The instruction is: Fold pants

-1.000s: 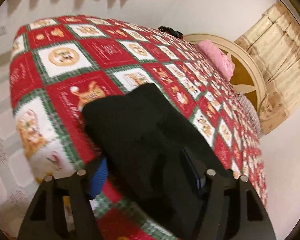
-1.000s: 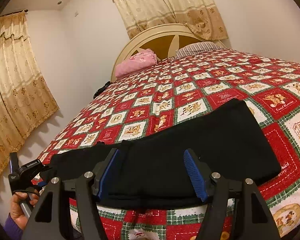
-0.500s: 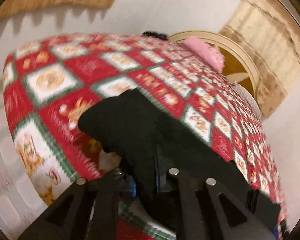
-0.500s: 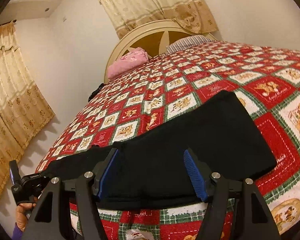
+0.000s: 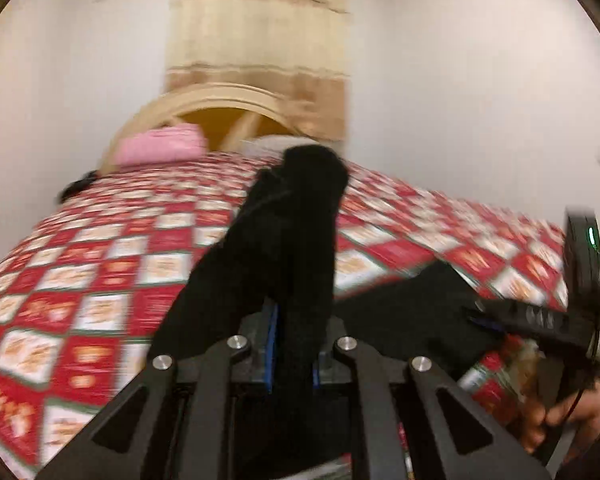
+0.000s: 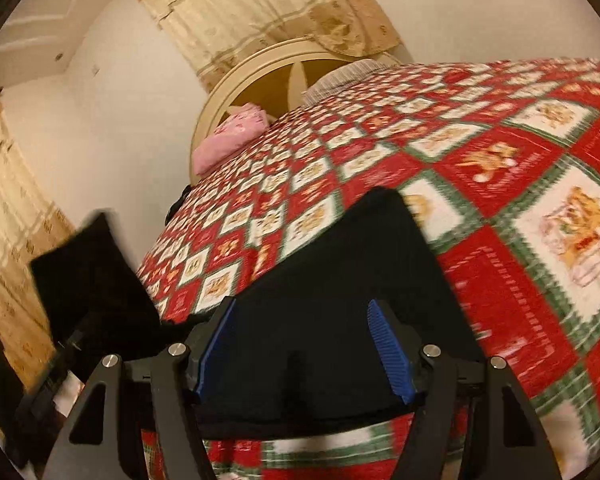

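Observation:
Black pants lie on a red, white and green patchwork bedspread. My left gripper is shut on one end of the pants, which stands lifted in front of the camera. My right gripper is open, its blue pads either side of the pants' other end near the bed's front edge. The right gripper also shows at the right of the left wrist view. The lifted end shows at the left of the right wrist view.
A pink pillow and a striped pillow lie by the round cream headboard. A small dark object lies at the bed's left edge. Beige curtains hang behind the headboard.
My left gripper closed on the pants' end, lifted it off the bed and swung it to the right toward the right gripper. The right gripper stayed open over the other end.

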{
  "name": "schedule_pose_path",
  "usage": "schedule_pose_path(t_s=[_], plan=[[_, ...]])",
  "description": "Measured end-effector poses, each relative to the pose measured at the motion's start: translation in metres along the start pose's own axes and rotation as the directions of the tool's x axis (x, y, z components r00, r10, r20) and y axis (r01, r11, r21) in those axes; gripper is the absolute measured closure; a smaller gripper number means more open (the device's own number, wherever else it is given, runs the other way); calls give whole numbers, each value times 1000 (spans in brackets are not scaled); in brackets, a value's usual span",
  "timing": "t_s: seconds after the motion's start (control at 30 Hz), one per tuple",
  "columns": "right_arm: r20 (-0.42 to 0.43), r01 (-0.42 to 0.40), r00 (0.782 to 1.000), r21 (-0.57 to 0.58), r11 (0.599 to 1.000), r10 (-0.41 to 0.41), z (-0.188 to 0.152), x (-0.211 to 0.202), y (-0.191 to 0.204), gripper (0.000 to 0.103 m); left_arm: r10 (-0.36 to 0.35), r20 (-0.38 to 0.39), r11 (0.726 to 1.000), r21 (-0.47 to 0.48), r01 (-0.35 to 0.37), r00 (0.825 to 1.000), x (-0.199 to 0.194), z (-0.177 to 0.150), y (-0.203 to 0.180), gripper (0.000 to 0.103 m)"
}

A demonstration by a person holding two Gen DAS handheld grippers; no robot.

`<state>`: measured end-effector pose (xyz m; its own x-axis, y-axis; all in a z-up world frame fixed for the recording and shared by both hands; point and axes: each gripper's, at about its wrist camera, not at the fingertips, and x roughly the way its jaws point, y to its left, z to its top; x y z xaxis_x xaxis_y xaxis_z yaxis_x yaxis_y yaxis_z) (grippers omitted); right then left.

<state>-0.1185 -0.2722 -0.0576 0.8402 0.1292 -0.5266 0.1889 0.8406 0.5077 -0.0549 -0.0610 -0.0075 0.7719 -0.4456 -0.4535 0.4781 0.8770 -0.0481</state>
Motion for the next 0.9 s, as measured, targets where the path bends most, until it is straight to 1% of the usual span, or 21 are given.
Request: schedule_pose_path(t_s=[0.1, 0.17, 0.23, 0.3, 0.43, 0.47, 0.5, 0.53, 0.57, 0.6, 0.63, 0.67, 0.73, 0.77, 0.83, 0.9], plan=[[14, -23, 1000, 30, 999, 22, 3, -4, -7, 35, -55, -95, 996, 66, 62, 994, 34, -18, -29, 90], [16, -25, 1000, 24, 999, 25, 3, -4, -5, 35, -57, -137, 993, 95, 70, 989, 43, -29, -38, 90], [15, -31, 999, 23, 999, 30, 3, -3, -4, 35, -49, -162, 989, 127, 70, 986, 48, -39, -41, 90], [10, -50, 999, 35, 998, 50, 3, -2, -5, 35, -55, -170, 988, 135, 79, 984, 48, -42, -39, 90], [-6, -115, 993, 37, 993, 116, 5, 0, -1, 35, -73, -183, 984, 148, 101, 980, 49, -40, -40, 87], [-10, -123, 992, 29, 992, 123, 7, 0, 2, 35, -82, -192, 983, 148, 111, 978, 50, -40, -42, 83], [-13, -125, 992, 23, 992, 126, 8, 2, 4, 35, -95, -203, 981, 150, 127, 975, 48, -39, -42, 81], [-20, -131, 991, 22, 991, 131, 10, 5, 6, 35, -115, -218, 978, 148, 149, 969, 44, -39, -42, 73], [-33, -148, 988, 32, 989, 149, 12, 9, 6, 35, -137, -233, 975, 139, 172, 963, 39, -39, -40, 59], [-46, -175, 983, 55, 983, 177, 14, 13, 6, 35, -163, -242, 973, 120, 196, 956, 32, -37, -34, 51], [-52, -191, 979, 71, 979, 195, 15, 16, 5, 35, -181, -239, 972, 102, 210, 954, 25, -37, -28, 36], [-65, -217, 973, 98, 971, 223, 18, 22, 4, 35, -190, -229, 973, 89, 215, 955, 18, -38, -22, 30], [-88, -230, 966, 129, 965, 242, 19, 31, 3, 35, -194, -214, 974, 73, 214, 957, 4, -38, -8, 30], [-98, -220, 967, 134, 966, 234, 18, 36, 4, 35, -174, -208, 979, 67, 192, 963, -4, -37, 1, 30], [-110, -197, 972, 112, 974, 209, 15, 40, 9, 35, -120, -192, 990, 44, 131, 974, -15, -34, 20, 30], [-121, -187, 973, 72, 980, 195, 10, 42, 20, 35, -61, -199, 998, -4, 62, 978, -20, -31, 41, 30]])
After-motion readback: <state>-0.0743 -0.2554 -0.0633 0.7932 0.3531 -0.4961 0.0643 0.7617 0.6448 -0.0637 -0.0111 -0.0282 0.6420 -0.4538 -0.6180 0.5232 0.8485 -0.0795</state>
